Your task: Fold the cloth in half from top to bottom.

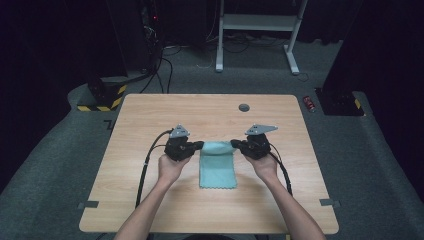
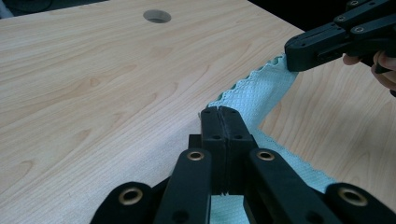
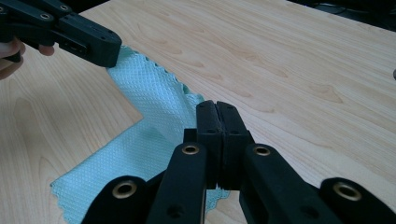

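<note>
Left gripper, right gripper level, facing inward, each clenched on teal cloth corner

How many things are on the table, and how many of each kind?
Teal cloth: 1
Black hand-held grippers: 2, the left hand-held gripper and the right hand-held gripper, each shut on a far corner of the cloth
Total: 3

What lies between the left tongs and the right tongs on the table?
The far edge of the teal cloth spans the gap, pinched at one corner by the left tongs and at the other by the right tongs, in the high view.
</note>
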Tool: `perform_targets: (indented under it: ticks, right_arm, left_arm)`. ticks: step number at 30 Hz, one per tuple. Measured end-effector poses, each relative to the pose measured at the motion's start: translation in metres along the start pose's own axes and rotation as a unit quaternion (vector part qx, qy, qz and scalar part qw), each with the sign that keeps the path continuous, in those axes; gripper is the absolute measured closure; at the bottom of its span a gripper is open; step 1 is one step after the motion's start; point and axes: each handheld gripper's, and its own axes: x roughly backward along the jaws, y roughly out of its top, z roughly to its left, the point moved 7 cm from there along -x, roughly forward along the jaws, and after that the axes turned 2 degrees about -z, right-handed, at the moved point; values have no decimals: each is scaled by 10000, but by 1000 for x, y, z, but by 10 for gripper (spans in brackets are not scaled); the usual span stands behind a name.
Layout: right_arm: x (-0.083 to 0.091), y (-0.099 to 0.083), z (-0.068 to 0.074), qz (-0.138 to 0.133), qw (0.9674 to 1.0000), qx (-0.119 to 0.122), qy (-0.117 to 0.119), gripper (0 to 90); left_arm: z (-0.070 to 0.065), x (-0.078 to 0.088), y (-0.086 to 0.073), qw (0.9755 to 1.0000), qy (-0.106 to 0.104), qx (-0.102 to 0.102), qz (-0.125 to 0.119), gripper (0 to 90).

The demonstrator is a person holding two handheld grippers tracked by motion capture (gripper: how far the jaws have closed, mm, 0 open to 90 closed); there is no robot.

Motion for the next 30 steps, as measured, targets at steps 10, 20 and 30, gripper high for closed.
perform_targets:
  ticks: [10, 20, 30]
  right_arm:
    - [4, -3, 5, -33, 10000, 10, 74, 894]
    - [9, -6, 9, -45, 9999, 61, 139, 894]
    - [10, -13, 12, -12, 9998, 118, 178, 894]
  left_arm:
    - [-3, 4, -2, 10000, -23, -30, -18, 896]
    - [-8, 4, -7, 10000, -18, -91, 36, 897]
    - [-13, 5, -13, 9998, -40, -178, 100, 897]
